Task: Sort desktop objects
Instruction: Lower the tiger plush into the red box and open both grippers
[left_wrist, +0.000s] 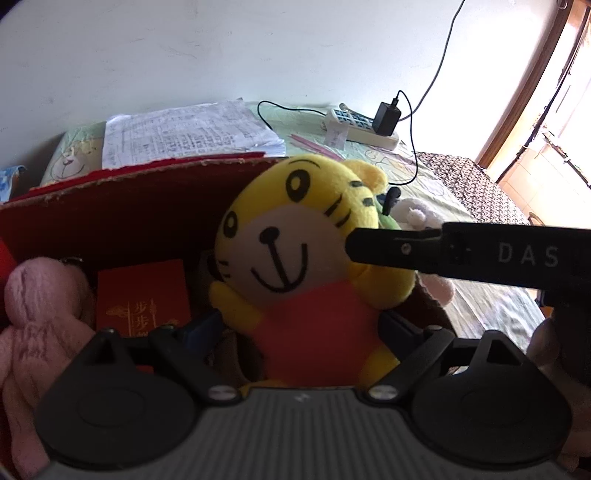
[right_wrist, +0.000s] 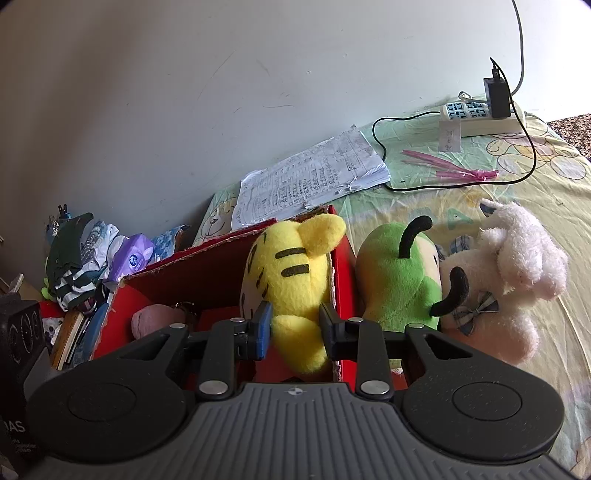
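Grippers first: my right gripper (right_wrist: 294, 328) is clenched on the tiger plush (right_wrist: 291, 273), fingers pressing its yellow flanks, while my left gripper (left_wrist: 301, 325) straddles its red body; I cannot tell whether that one grips or merely brackets. I count four plush toys: one tiger, upright in the red box (right_wrist: 207, 273), yellow with black stripes and a smiling white face; one pink plush (left_wrist: 40, 317) in the box; one green plush (right_wrist: 399, 280) and one white plush (right_wrist: 517, 266) outside, just beside it.
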